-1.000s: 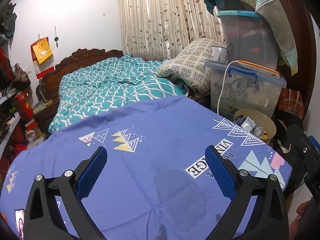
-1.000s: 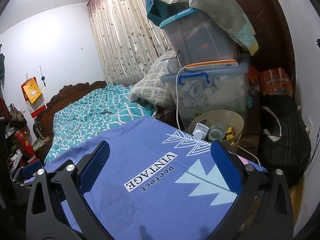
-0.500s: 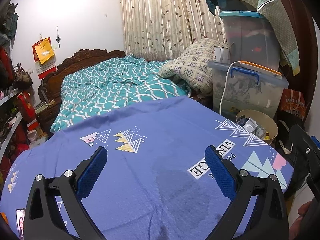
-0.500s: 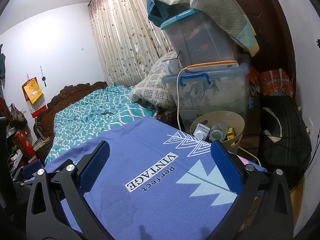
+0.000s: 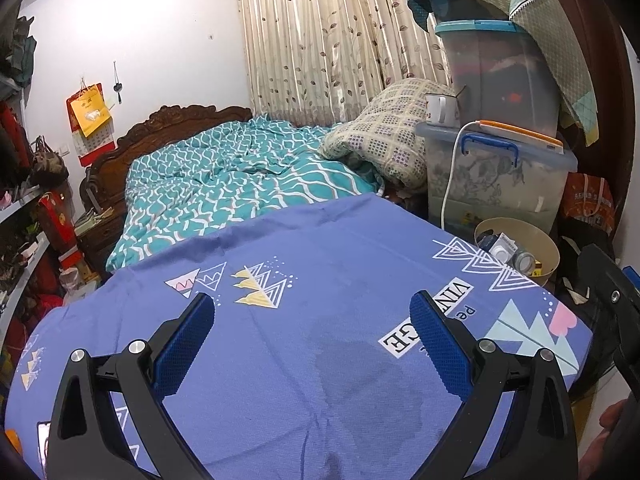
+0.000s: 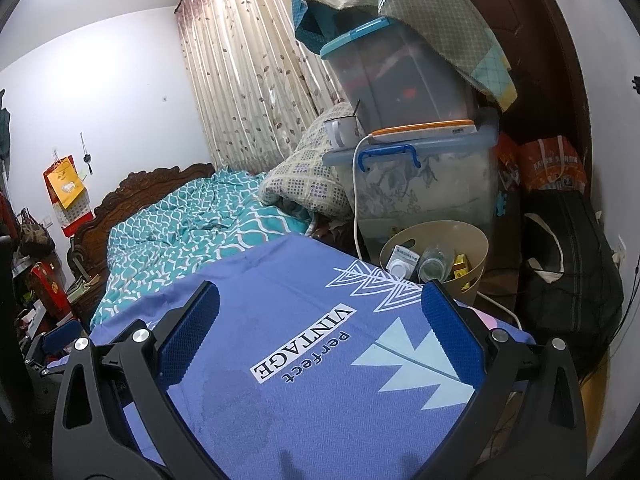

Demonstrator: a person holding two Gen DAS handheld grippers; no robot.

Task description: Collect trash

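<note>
A beige trash bin (image 5: 548, 245) stands on the floor past the table's far right corner and holds a white box, a clear bottle and small yellow packs; it also shows in the right wrist view (image 6: 476, 244). My left gripper (image 5: 312, 320) is open and empty above a blue printed tablecloth (image 5: 304, 248). My right gripper (image 6: 320, 312) is open and empty above the same cloth (image 6: 304, 400), near its right end. A dark damp patch (image 5: 368, 384) marks the cloth.
Stacked plastic storage boxes (image 5: 496, 168) with a mug (image 5: 440, 109) and a white cable stand behind the bin. A bed with a teal quilt (image 5: 240, 184) lies beyond the table. A black bag (image 6: 568, 272) sits right of the bin. Shelves (image 5: 24, 240) line the left.
Both grippers have drifted slightly, so the scene sits a little lower and shifts right in view. Both jaws stay open and empty.
</note>
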